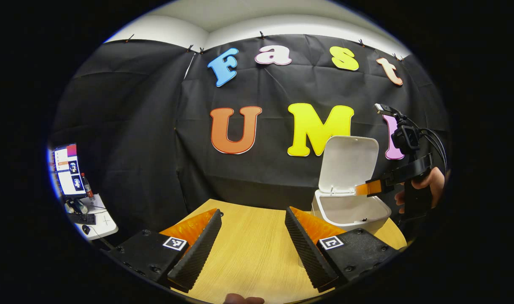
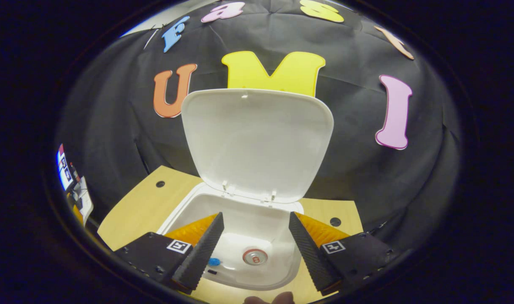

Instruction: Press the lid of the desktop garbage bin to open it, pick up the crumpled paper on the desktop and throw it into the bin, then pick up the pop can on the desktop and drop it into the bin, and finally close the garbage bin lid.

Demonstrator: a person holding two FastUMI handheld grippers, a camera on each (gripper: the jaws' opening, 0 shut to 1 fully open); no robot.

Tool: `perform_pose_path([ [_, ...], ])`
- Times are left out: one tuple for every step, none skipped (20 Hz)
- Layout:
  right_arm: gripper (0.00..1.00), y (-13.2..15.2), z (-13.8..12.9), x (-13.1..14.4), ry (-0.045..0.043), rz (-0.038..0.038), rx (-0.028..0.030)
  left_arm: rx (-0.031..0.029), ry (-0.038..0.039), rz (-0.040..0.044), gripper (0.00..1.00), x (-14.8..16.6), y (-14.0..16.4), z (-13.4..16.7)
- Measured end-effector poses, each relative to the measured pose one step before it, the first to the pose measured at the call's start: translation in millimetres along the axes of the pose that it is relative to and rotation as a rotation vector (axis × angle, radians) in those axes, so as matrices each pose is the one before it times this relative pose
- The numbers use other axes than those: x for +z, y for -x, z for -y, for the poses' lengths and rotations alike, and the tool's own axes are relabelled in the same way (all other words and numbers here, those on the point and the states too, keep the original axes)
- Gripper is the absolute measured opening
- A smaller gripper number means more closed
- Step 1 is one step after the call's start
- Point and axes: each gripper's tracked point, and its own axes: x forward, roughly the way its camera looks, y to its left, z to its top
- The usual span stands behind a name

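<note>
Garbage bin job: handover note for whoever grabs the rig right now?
Left gripper: open, holds nothing, over the wooden desktop left of the bin.
Right gripper: open, holds nothing, poised above the open garbage bin.
Lid: up.
Pop can: already inside, on the bin floor, top end up.
Crumpled paper: can't confirm it in the bin.
Done: lid opened, can dropped.
Left: close the lid, probably with the right gripper.

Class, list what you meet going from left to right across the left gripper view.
Monitor → bottle → left gripper over the wooden table → open white bin → right gripper → hand holding it.
</note>
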Motion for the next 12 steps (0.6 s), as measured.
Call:
perform_pose_path([
  [0.96, 2.63, 3.98, 1.18, -0.00536, 0.00672, -0.00806, -0.00642, 0.00044, -0.00092, 0.98, 0.06, -0.49, 1.42],
  [0.96, 2.34, 4.42, 3.26, -0.00669, 0.01073, -0.01201, -0.00619, -0.00223, -0.00078, 0.98, 0.31, -0.46, 2.72],
  [0.98, 4.37, 4.79, 3.82, -0.00624, 0.01830, -0.01260, -0.00624, -0.00291, 0.00310, 0.98, 1.12, -0.63, 1.86],
  [0.96, 3.77, 3.69, 5.86, -0.00440, 0.02383, -0.01207, -0.00656, -0.00300, 0.00319, 0.98, 0.57, -1.02, 2.24],
  [0.98, 3.60, 3.67, 5.97, -0.00250, 0.02331, -0.01371, -0.00585, -0.00255, 0.00106, 0.98, 0.10, -0.42, 2.52],
  [0.96, 4.50, 1.59, 5.90, -0.00193, 0.02216, -0.00889, -0.00588, -0.00023, -0.00018, 0.98, -0.23, 0.01, 1.63],
  [0.98, 4.15, 1.28, 4.11, -0.00087, 0.01820, -0.00924, -0.00676, 0.00109, 0.00049, 0.98, -0.28, -1.03, 2.13],
  [0.97, 3.42, 1.01, 4.03, -0.00297, 0.01609, -0.00754, -0.00570, 0.00027, 0.00021, 0.98, -0.04, -0.43, 1.64],
  [0.96, 3.17, -0.85, 2.62, -0.00720, 0.00927, -0.00810, -0.00464, -0.00075, 0.00218, 0.98, 0.27, 1.18, 0.53],
  [0.96, 2.78, -0.61, 1.93, -0.01432, 0.00177, -0.00858, -0.00424, 0.00064, 0.00628, 0.98, 2.10, 0.12, 1.17],
  [0.98, 3.75, -2.49, 2.42, -0.02368, 0.00142, -0.00220, -0.00365, 0.00037, 0.00407, 0.98, 0.35, 0.65, -0.02],
  [0.94, 4.85, -4.49, 5.19, -0.02472, 0.00734, 0.00226, 0.00037, -0.00488, 0.00440, 0.98, 1.44, 0.36, 0.62],
])
